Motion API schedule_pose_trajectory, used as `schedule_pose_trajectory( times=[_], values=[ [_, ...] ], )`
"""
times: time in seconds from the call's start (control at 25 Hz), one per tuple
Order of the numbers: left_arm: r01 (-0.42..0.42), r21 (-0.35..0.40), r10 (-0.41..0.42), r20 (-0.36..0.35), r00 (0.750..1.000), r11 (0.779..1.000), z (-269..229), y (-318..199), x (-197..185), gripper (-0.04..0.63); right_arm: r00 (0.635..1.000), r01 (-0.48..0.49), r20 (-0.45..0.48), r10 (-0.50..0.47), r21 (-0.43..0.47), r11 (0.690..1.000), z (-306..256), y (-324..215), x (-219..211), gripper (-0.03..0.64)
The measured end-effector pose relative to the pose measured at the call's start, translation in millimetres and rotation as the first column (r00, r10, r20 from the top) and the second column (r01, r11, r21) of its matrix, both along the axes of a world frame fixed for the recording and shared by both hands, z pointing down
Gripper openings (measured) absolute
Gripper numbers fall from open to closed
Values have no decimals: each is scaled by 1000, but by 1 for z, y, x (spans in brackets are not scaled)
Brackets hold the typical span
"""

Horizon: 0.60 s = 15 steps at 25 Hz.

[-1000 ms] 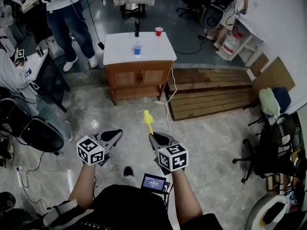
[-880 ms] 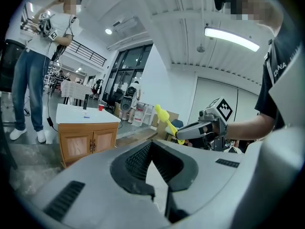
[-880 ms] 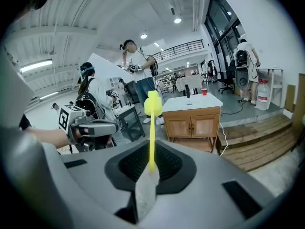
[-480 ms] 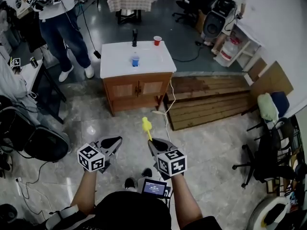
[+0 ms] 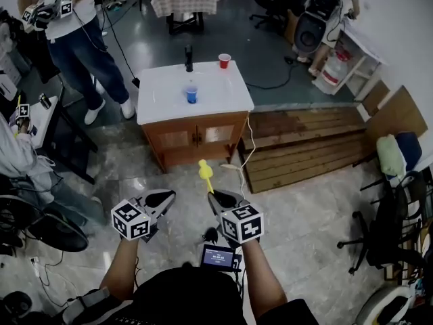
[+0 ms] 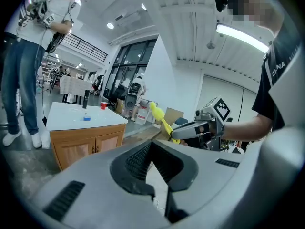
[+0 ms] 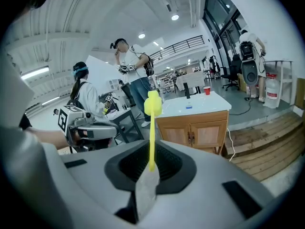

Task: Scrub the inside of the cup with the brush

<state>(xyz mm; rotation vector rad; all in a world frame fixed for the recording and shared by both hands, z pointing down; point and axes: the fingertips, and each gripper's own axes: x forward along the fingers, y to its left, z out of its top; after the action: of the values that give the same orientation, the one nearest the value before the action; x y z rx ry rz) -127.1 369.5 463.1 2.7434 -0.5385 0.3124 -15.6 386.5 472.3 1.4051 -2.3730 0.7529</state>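
1. Your left gripper (image 5: 164,196): jaws pressed flat together, nothing between them. It is held low over the floor, just left of the right one.
2. Your right gripper (image 5: 215,196): jaws clamped on the thin handle of the yellow brush (image 5: 205,171). The brush head pokes out past the tips, towards the cabinet.
3. The blue cup (image 5: 191,95) stands upright near the middle of the white top of the wooden cabinet (image 5: 159,87). It is well ahead of both grippers and nothing touches it.
4. The red cup (image 5: 224,61) sits at the back right of the same top. A dark upright item (image 5: 189,57) stands at the back edge, too small to identify.
5. A bystander (image 5: 71,26) in jeans stands left of the cabinet.
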Motion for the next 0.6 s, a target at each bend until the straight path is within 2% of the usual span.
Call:
schedule_pose_trajectory(
  times=[0.36, 0.6],
  values=[
    [-18, 5, 18, 41, 999, 1000, -4, -89, 73, 3, 999, 7, 33, -6, -13, 1000, 4, -94, 65, 41],
    [18, -2, -18, 59, 998, 1000, -3, -129, 99, 3, 998, 44, 46, -43, -27, 999, 9, -138, 91, 41]
  ],
)
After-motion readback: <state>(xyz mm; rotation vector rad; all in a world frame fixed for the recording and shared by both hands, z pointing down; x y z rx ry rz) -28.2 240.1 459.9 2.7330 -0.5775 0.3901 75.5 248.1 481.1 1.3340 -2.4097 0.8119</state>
